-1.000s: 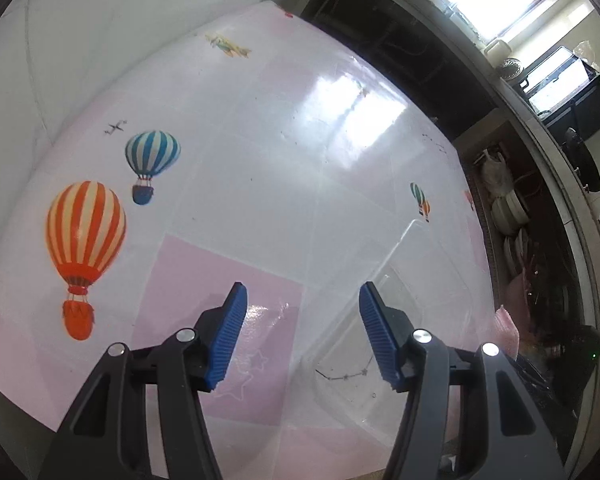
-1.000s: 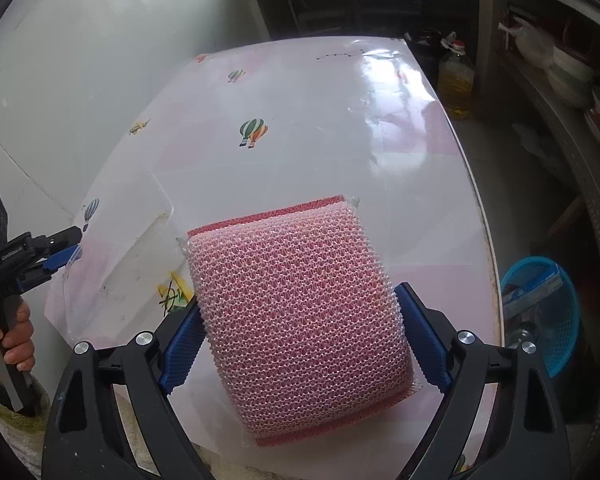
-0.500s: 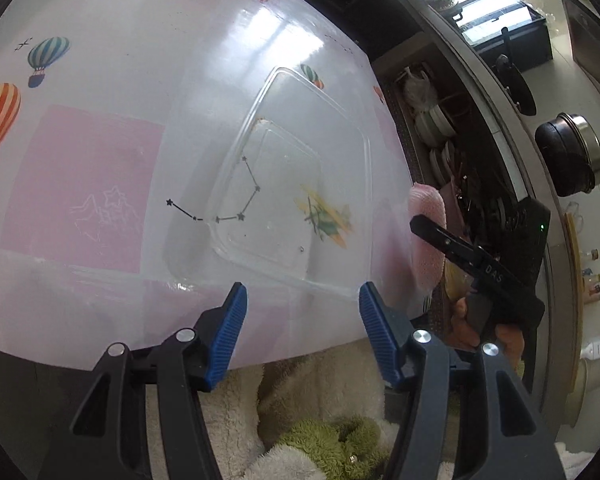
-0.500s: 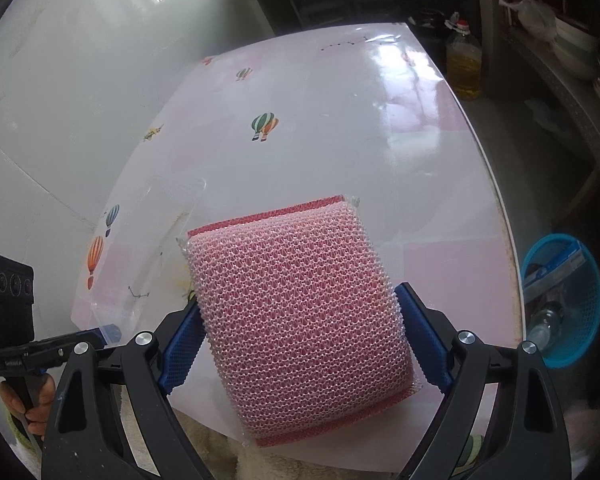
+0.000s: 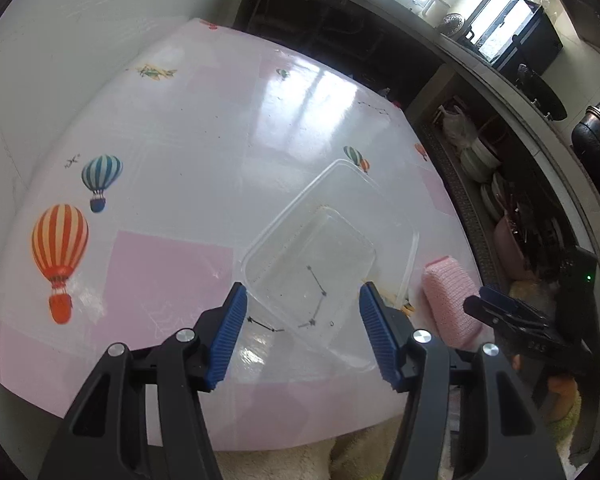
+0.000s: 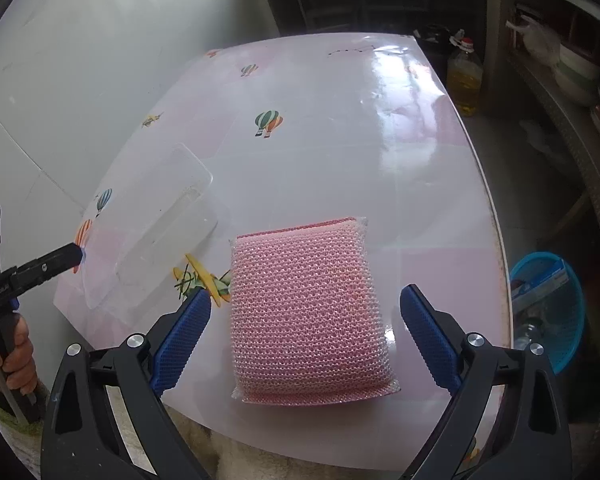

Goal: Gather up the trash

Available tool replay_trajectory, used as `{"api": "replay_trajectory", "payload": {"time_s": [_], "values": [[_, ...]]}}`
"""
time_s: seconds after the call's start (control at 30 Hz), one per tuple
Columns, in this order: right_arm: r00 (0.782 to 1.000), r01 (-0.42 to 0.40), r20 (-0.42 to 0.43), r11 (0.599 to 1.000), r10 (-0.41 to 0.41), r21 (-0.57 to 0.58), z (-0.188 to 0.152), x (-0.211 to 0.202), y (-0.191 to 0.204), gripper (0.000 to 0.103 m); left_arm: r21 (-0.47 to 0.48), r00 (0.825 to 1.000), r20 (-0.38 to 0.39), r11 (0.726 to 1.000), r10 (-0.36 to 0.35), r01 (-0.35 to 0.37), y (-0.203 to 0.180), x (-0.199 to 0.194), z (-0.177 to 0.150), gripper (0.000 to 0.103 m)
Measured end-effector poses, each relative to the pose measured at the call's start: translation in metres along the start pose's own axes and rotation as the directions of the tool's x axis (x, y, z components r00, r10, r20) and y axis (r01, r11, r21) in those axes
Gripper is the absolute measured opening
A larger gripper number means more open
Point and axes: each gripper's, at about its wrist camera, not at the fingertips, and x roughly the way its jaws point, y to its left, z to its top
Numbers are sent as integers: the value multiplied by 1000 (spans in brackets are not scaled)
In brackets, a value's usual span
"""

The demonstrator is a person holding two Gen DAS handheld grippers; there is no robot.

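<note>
A pink mesh scouring sponge in clear wrap [image 6: 308,312] lies on the table's near edge, between the open jaws of my right gripper [image 6: 306,322], which do not touch it. It also shows in the left wrist view [image 5: 450,300]. A clear plastic container [image 5: 324,256] lies on the table just ahead of my left gripper [image 5: 302,328], which is open and empty. The container also shows in the right wrist view [image 6: 160,236], left of the sponge.
The table [image 6: 340,128] has a glossy pink-and-white cloth with balloon prints. A blue basket [image 6: 552,312] holding a box stands on the floor to the right. An oil bottle [image 6: 464,80] stands beyond the table. Shelves with dishes [image 5: 480,156] line the right side.
My right gripper has opened and let go of the sponge, which now rests on the table. My left gripper has swung back to face the clear container.
</note>
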Motion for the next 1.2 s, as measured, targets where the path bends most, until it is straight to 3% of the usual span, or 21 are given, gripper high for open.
{"api": "replay_trajectory", "payload": {"time_s": [0.13, 0.3, 0.47, 0.6, 0.7, 0.9, 0.97, 1.07, 1.2], "values": [[1000, -5, -3, 1000, 5, 2, -3, 0, -2, 91, 34, 998, 46, 999, 40, -42, 0, -1, 11, 57], [1000, -17, -7, 1000, 17, 4, -4, 1, -1, 92, 47, 994, 99, 998, 40, -44, 1, -4, 27, 57], [999, -33, -14, 999, 33, 16, -4, 4, 0, 91, 32, 998, -19, 998, 51, -51, 12, 38, 40, 57], [999, -52, -12, 998, 52, 27, -6, 2, -1, 91, -24, 995, -80, 998, -61, 59, 15, 48, 31, 57], [998, -59, -20, 998, 60, 35, -6, 2, -4, 91, -25, 980, -112, 986, -166, 164, 3, 38, 18, 57], [997, -73, -19, 996, 74, 54, -5, 3, -8, 92, -26, 923, -192, 942, -333, 334, -22, 27, -6, 57], [997, -69, -18, 996, 70, 54, -5, 4, -8, 91, -22, 932, -172, 947, -319, 320, -26, 24, -4, 57], [998, -54, -13, 997, 55, 47, -5, 3, -8, 92, -5, 966, -118, 973, -231, 232, -25, 25, 6, 57], [1000, -21, -8, 1000, 21, 21, -6, 2, -4, 91, 13, 985, -107, 990, -138, 141, -29, 41, 16, 57]]}}
